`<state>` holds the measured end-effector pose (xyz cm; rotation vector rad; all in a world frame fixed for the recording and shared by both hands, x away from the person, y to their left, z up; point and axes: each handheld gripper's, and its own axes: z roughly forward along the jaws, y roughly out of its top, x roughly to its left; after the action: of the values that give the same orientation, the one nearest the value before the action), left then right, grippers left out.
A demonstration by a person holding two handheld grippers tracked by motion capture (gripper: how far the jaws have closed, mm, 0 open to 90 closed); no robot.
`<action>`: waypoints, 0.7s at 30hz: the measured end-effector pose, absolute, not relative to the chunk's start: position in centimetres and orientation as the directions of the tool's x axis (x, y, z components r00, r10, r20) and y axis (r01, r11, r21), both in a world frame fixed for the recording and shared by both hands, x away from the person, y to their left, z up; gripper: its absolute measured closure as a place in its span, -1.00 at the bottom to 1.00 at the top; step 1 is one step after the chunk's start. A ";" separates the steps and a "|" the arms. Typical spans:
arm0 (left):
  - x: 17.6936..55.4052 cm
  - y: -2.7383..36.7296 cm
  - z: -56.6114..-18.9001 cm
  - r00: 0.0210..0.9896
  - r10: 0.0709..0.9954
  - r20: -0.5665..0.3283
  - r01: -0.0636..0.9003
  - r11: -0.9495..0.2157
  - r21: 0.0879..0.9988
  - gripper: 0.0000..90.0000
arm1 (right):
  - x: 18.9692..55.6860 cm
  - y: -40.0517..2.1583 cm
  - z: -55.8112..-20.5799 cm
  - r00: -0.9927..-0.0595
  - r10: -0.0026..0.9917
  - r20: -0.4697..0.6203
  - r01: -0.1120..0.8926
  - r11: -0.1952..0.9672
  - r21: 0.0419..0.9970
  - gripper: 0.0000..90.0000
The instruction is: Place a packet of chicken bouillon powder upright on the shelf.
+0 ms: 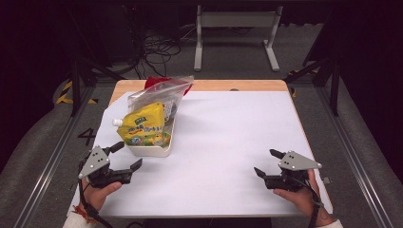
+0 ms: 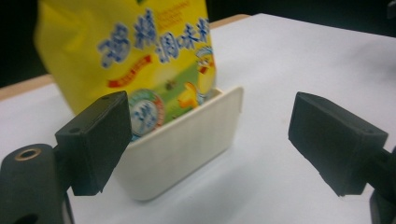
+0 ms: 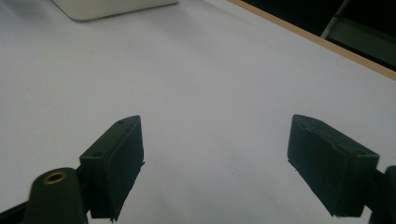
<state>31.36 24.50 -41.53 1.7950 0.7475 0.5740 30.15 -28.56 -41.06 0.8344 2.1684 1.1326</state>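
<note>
Tongs both apart, nothing between jaws: left tongs (image 1: pixel 127 156) just near-left of the shallow cream plastic tray (image 1: pixel 151 150), right tongs (image 1: pixel 268 164) well off at near right of the white-topped desk (image 1: pixel 228 142). Yellow printed spout pouch (image 1: pixel 142 126) sits in tray w/ a clear zip bag (image 1: pixel 159 92) behind. Likely step: approach to pouch. Next: left tongs close on its lower edge. Pouch leans upright, long axis near vertical, white cap pointing up-left.

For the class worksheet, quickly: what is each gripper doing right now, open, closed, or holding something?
Left gripper: open, holding nothing, beside the white tray.
Right gripper: open, holding nothing, over the white table.
</note>
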 end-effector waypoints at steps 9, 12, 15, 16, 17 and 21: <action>31.3 22.2 -43.3 0.724 0.689 0.015 0.287 -0.321 0.903 -0.77 | 29.8 -29.7 -41.1 -0.615 0.766 -0.188 0.283 0.437 0.854 -0.69; 31.6 21.2 -44.0 0.749 0.662 0.015 0.302 -0.362 0.882 -0.81 | 29.6 -30.0 -41.2 -0.606 0.771 -0.193 0.288 0.440 0.851 -0.70; 31.8 20.6 -44.5 0.759 0.651 0.022 0.310 -0.391 0.867 -0.84 | 29.5 -30.2 -41.4 -0.600 0.772 -0.207 0.288 0.451 0.845 -0.71; 31.9 20.2 -44.8 0.768 0.640 0.025 0.322 -0.419 0.849 -0.84 | 29.5 -30.3 -41.5 -0.598 0.773 -0.209 0.291 0.453 0.842 -0.72; 31.9 20.0 -45.0 0.770 0.637 0.028 0.322 -0.427 0.845 -0.86 | 29.4 -30.4 -41.9 -0.593 0.774 -0.221 0.299 0.467 0.832 -0.72; 32.0 19.3 -45.4 0.783 0.619 0.057 0.316 -0.475 0.821 -0.86 | 29.3 -30.9 -42.5 -0.589 0.774 -0.231 0.316 0.484 0.816 -0.73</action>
<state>32.02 19.27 -45.42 2.0974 0.6941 0.4390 29.30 -30.92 -42.51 0.8961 2.1398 1.0054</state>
